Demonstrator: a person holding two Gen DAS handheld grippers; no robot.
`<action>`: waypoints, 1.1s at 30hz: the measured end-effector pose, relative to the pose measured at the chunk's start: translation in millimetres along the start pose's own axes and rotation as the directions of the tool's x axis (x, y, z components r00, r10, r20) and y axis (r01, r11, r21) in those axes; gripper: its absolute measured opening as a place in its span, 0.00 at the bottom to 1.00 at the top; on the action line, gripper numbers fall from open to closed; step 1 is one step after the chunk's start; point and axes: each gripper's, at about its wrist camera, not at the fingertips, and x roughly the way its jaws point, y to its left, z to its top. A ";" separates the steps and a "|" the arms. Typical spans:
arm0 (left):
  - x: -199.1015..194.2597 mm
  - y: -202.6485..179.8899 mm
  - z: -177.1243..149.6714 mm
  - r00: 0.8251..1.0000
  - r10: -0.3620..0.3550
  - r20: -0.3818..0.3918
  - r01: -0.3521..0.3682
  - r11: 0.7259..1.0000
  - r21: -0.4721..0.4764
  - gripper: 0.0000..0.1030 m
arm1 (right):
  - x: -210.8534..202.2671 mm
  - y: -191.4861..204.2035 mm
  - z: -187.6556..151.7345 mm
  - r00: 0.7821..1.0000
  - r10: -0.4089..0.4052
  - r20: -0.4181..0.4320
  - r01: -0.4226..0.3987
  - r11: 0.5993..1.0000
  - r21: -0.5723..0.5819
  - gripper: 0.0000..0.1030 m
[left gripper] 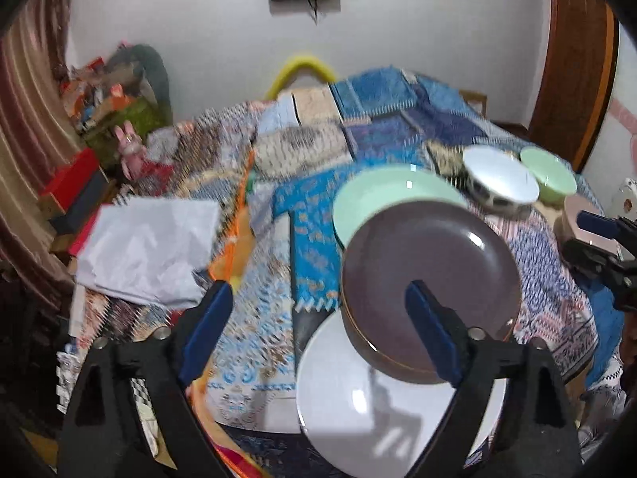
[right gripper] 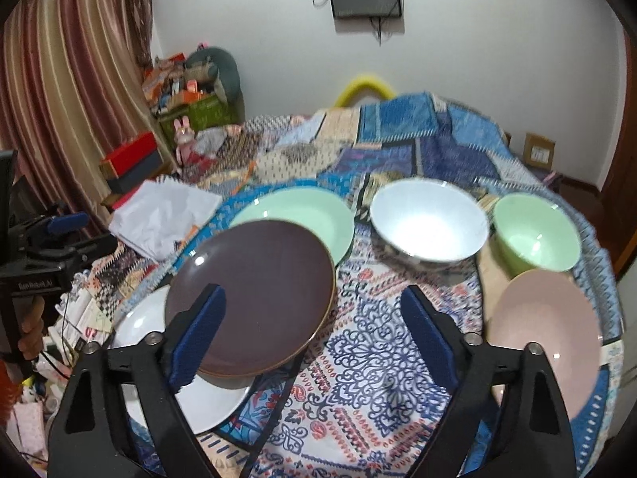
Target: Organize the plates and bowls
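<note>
Both grippers open above the dishes on the patterned table.

Left gripper (left gripper: 318, 334) and right gripper (right gripper: 314, 332): jaws spread wide, holding nothing. Brown plate (right gripper: 251, 294) rests tilted, overlapping the white plate (right gripper: 211, 406) and green plate (right gripper: 314, 211). White bowl (right gripper: 430, 223), green bowl (right gripper: 535, 239) and pink plate (right gripper: 545, 330) sit to the right.

faint "EgoRobot.AI"-like lettering, left hand-held gripper (right gripper: 65, 225) body
</note>
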 end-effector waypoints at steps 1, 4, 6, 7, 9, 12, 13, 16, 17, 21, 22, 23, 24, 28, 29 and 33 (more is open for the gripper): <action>5.5 0.1 -2.1 1.000 -0.012 -0.016 0.012 1.000 -0.007 0.82 | 5.5 0.4 -0.3 1.000 0.003 -0.011 -0.003 1.000 0.002 0.75; 28.6 1.3 -6.8 0.995 -0.065 -0.081 0.063 0.998 -0.027 0.73 | 19.6 -3.3 -4.4 0.998 0.015 -0.054 -0.014 1.000 0.017 0.71; 41.7 1.4 -10.9 0.989 -0.094 -0.116 0.090 0.995 -0.041 0.66 | 27.5 -5.5 -6.8 0.997 0.018 -0.074 -0.016 1.000 0.027 0.67; 47.5 1.5 -12.2 0.986 -0.104 -0.131 0.099 0.994 -0.046 0.65 | 30.9 -6.7 -7.9 0.996 0.022 -0.084 -0.019 0.999 0.032 0.65; 56.9 1.0 -15.2 0.981 -0.120 -0.155 0.113 0.992 -0.054 0.59 | 38.2 -7.1 -9.4 0.994 0.025 -0.102 -0.022 0.999 0.038 0.62; 72.1 4.4 -16.0 0.972 -0.145 -0.185 0.133 0.988 -0.079 0.49 | 48.8 -7.9 -12.6 0.991 0.033 -0.126 -0.027 0.998 0.048 0.57; 74.9 5.5 -16.2 0.969 -0.155 -0.191 0.141 0.986 -0.088 0.48 | 51.0 -8.2 -13.3 0.991 0.035 -0.130 -0.029 0.998 0.051 0.55; 85.2 8.3 -15.6 0.959 -0.189 -0.210 0.168 0.979 -0.115 0.42 | 59.3 -8.5 -14.6 0.988 0.047 -0.146 -0.038 0.997 0.063 0.50; 88.9 7.9 -14.7 0.956 -0.199 -0.216 0.177 0.977 -0.119 0.39 | 62.1 -9.0 -14.3 0.987 0.050 -0.151 -0.040 0.997 0.066 0.49; 95.5 3.8 -12.4 0.950 -0.224 -0.219 0.203 0.972 -0.115 0.38 | 70.8 -9.8 -16.2 0.984 0.061 -0.167 -0.048 0.996 0.078 0.42; 96.7 3.0 -11.9 0.949 -0.226 -0.218 0.205 0.972 -0.113 0.38 | 72.6 -10.5 -16.8 0.983 0.065 -0.172 -0.052 0.995 0.082 0.40; 97.9 1.4 -11.5 0.948 -0.230 -0.218 0.210 0.971 -0.111 0.38 | 74.3 -11.1 -17.3 0.982 0.071 -0.176 -0.056 0.995 0.087 0.39; 99.2 -0.1 -10.8 0.947 -0.236 -0.219 0.216 0.970 -0.110 0.38 | 75.4 -11.9 -17.0 0.981 0.076 -0.178 -0.060 0.994 0.091 0.38; 103.7 -3.8 -7.8 0.943 -0.251 -0.216 0.234 0.967 -0.103 0.38 | 78.1 -13.8 -15.8 0.979 0.106 -0.174 -0.088 0.990 0.111 0.34; 104.1 -4.6 -7.4 0.944 -0.252 -0.215 0.235 0.967 -0.099 0.38 | 78.6 -13.3 -15.2 0.979 0.111 -0.174 -0.092 0.989 0.113 0.32; 105.2 -7.2 -5.2 0.943 -0.251 -0.217 0.235 0.967 -0.098 0.36 | 80.5 -11.2 -14.2 0.977 0.129 -0.171 -0.109 0.986 0.123 0.28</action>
